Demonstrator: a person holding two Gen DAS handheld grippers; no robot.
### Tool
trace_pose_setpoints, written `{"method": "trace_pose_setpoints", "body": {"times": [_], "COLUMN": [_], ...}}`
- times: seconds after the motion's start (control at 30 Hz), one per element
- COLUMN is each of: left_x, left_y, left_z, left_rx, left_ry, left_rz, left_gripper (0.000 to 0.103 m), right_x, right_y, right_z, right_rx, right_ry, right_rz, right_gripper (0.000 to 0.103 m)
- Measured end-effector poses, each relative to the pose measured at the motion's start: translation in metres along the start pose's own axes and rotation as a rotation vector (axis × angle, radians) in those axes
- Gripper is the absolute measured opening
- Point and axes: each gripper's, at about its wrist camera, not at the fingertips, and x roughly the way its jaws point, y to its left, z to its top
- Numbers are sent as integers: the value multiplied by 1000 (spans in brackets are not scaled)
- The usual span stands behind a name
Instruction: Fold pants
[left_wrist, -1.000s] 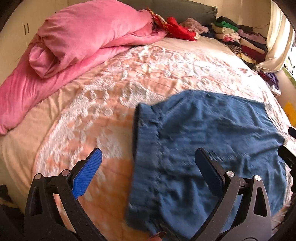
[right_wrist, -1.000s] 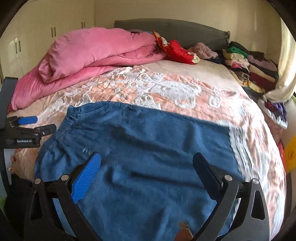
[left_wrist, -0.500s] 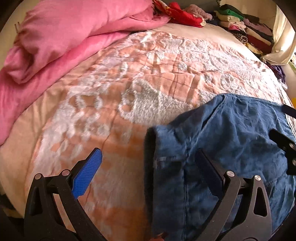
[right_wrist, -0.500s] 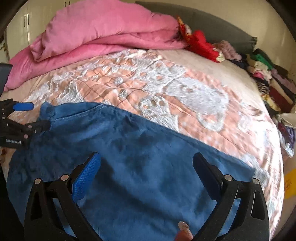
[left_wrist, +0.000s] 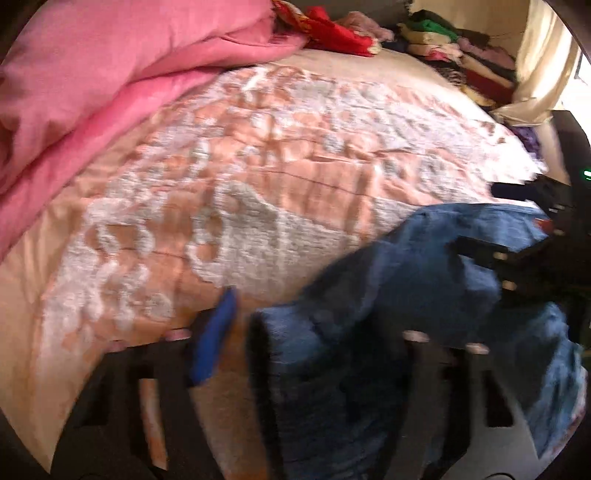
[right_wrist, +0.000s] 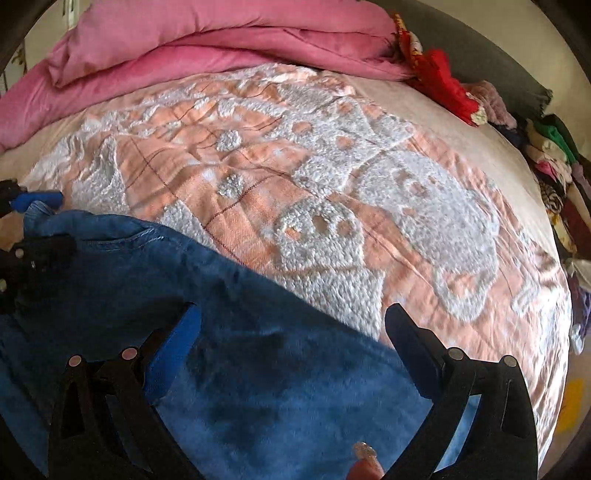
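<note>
Bed (right_wrist: 369, 192): 1 blue pants (right_wrist: 258, 369), 1 pink duvet (right_wrist: 221, 33), 2 hand-held grippers.

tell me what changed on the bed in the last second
The left hand-held gripper has just been closing its jaws around the corner of the pants, which now bunches up between them. The right hand-held gripper moved toward the pants' far edge, jaws open. The pink duvet and clothes pile stayed put.

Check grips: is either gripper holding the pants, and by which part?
Left gripper has just been closing around the waistband corner of the pants; a firm clamp cannot be told. Right gripper is open, holding nothing.
</note>
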Motion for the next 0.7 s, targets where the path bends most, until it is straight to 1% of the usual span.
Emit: {"method": "trace_pose_setpoints", "body": {"times": [0.03,0.07,0.13,0.2,0.23,0.27,0.33,0.4,0.43,0.47,0.5,0.53,0.57,0.7], "left_x": [-1,-4,-10,-20,-24,-31,-38,-44,-47,-49,-51,-52,-54,-62], "left_y": [-2,-7,-14,-17,-17,-17,-16,-16,-17,-17,-18,-18,-18,-16], "left_z": [0,-2,-6,-8,-8,-9,-11,-12,-13,-14,-15,-16,-17,-22], "left_rx": [9,38,66,70,69,63,53,46,45,43,42,44,45,39], "left_ry": [-8,-29,-56,-84,-100,-123,-139,-155,-160,-166,-170,-174,-176,-185], "left_rz": [7,30,41,32,31,23,8,-1,-3,-4,-4,-1,5,23], "left_gripper": [40,37,30,27,27,27,27,27,27,27,27,27,27,27], "right_x": [2,3,4,3,2,1,-3,-7,-9,-11,-14,-18,-22,-47], "right_y": [-1,-1,0,3,5,7,12,19,23,26,29,32,34,41], "right_z": [1,3,5,6,5,5,1,-4,-6,-9,-11,-14,-16,-30], "right_rx": [3,5,-8,-36,-52,-63,-74,-95,-104,-113,-118,-118,-114,-79], "right_ry": [4,5,-2,-16,-25,-33,-50,-70,-77,-85,-91,-94,-93,-120], "right_rz": [10,20,26,26,26,34,68,74,78,89,104,125,137,144], "right_gripper": [99,99,98,98,95,86,74,64,54,40,34,20,13,11]}}
